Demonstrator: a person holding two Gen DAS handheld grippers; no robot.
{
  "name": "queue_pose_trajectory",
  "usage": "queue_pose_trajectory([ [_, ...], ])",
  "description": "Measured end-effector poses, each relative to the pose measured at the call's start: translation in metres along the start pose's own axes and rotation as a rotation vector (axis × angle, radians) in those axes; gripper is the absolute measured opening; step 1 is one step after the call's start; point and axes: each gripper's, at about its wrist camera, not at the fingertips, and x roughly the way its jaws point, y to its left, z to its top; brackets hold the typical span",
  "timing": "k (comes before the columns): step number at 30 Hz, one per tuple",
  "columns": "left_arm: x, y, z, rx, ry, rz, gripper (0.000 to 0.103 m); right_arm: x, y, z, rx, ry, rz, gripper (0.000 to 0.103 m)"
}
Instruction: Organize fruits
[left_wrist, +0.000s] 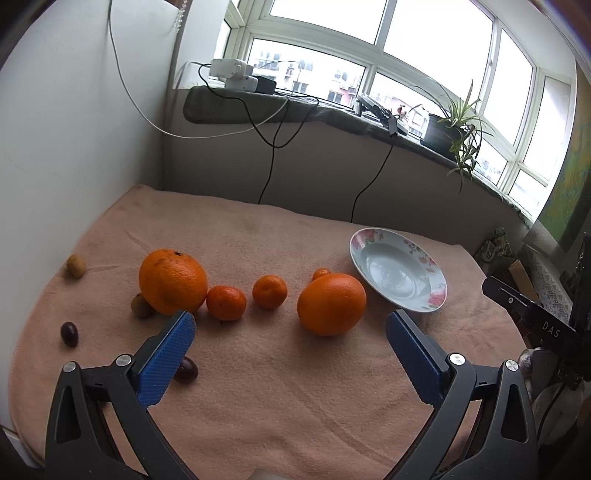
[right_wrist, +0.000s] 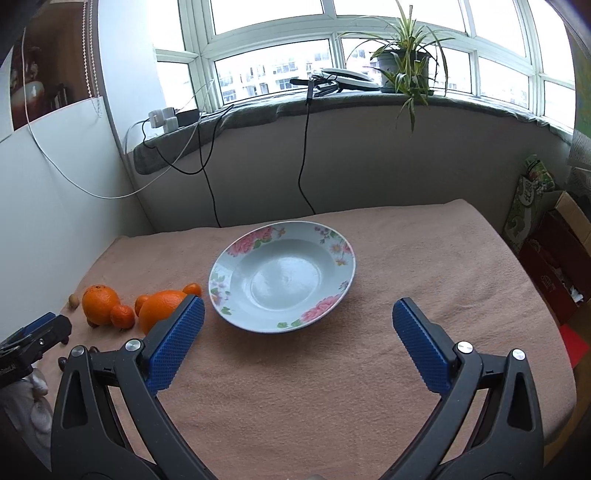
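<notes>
Putting fruit on the plate (left_wrist: 424, 254) looks like the job, and nothing is on it yet. Both grippers are empty with their fingers wide apart.

Start far to the left of the plate. A small tan fruit (left_wrist: 76, 265) sits alone there. Nearer the plate is a dark fruit (left_wrist: 69, 333). Next comes another tan fruit (left_wrist: 140, 306), touching the big orange (left_wrist: 173, 281) and partly hidden by it. A second dark fruit (left_wrist: 186, 369) peeks out behind the left gripper's (left_wrist: 291, 325) blue finger. Then come a tangerine (left_wrist: 226, 302) touching the big orange, and another tangerine (left_wrist: 269, 291) a little apart. A second orange (left_wrist: 331, 304) lies just left of the plate, with a tiny tangerine (left_wrist: 320, 274) behind it.

My guess is that the second orange is the best one to take first, because it is nearest the plate. To do it well, put one finger on each side of its round middle, not its top. Close slowly, so it does not squirt out or roll. The cloth (left_wrist: 280, 387) is soft, so the fingers can dip low. Watch the tiny tangerine behind; a bump could push it into the plate's rim.

The right gripper (right_wrist: 298, 319) hovers in front of the plate, which lies between its fingers in its own view. It could wait there, or hold the rim so the plate does not slide. Lift the orange over the rim and set it down gently in the middle.
</notes>
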Motion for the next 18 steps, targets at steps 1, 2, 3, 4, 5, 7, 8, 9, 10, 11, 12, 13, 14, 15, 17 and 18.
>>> queue_pose_trajectory([
  [1, 0.003, -0.001, 0.000, 0.001, 0.009, -0.003, 0.102, 0.001, 0.001, -0.001, 0.018, 0.016, 0.030, 0.103],
  [2, 0.006, -0.002, 0.000, 0.002, 0.016, -0.007, 0.102, 0.004, 0.002, -0.002, 0.019, 0.026, 0.045, 0.103],
  [3, 0.008, -0.003, -0.001, 0.006, 0.020, -0.015, 0.102, 0.008, 0.003, -0.003, 0.018, 0.034, 0.058, 0.103],
  [4, 0.011, -0.004, -0.001, 0.012, 0.024, -0.022, 0.102, 0.009, 0.004, -0.004, 0.027, 0.047, 0.080, 0.103],
  [5, 0.013, -0.006, -0.002, 0.018, 0.029, -0.026, 0.102, 0.011, 0.005, -0.005, 0.032, 0.064, 0.102, 0.103],
  [7, 0.016, -0.009, -0.003, 0.032, 0.035, -0.036, 0.102, 0.016, 0.008, -0.007, 0.035, 0.091, 0.138, 0.103],
  [8, 0.019, -0.010, -0.003, 0.039, 0.036, -0.043, 0.102, 0.018, 0.011, -0.009, 0.037, 0.101, 0.155, 0.103],
  [9, 0.021, -0.011, -0.004, 0.042, 0.040, -0.046, 0.102, 0.020, 0.013, -0.009, 0.038, 0.114, 0.175, 0.103],
  [10, 0.023, -0.011, -0.004, 0.043, 0.045, -0.051, 0.102, 0.023, 0.016, -0.010, 0.039, 0.127, 0.192, 0.103],
  [11, 0.025, -0.011, -0.005, 0.044, 0.047, -0.058, 0.102, 0.026, 0.018, -0.012, 0.037, 0.138, 0.203, 0.103],
  [12, 0.026, -0.012, -0.006, 0.047, 0.048, -0.066, 0.102, 0.028, 0.021, -0.012, 0.040, 0.147, 0.221, 0.103],
  [13, 0.029, -0.011, -0.007, 0.050, 0.052, -0.066, 0.102, 0.031, 0.022, -0.012, 0.044, 0.158, 0.234, 0.103],
  [14, 0.031, -0.011, -0.007, 0.053, 0.057, -0.063, 0.102, 0.034, 0.024, -0.013, 0.048, 0.169, 0.247, 0.103],
  [15, 0.034, -0.011, -0.008, 0.056, 0.059, -0.064, 0.102, 0.037, 0.026, -0.013, 0.052, 0.179, 0.261, 0.103],
  [17, 0.038, -0.008, -0.009, 0.045, 0.062, -0.072, 0.102, 0.044, 0.028, -0.015, 0.062, 0.206, 0.282, 0.103],
  [18, 0.041, -0.007, -0.010, 0.039, 0.070, -0.077, 0.102, 0.047, 0.030, -0.016, 0.066, 0.219, 0.298, 0.103],
])
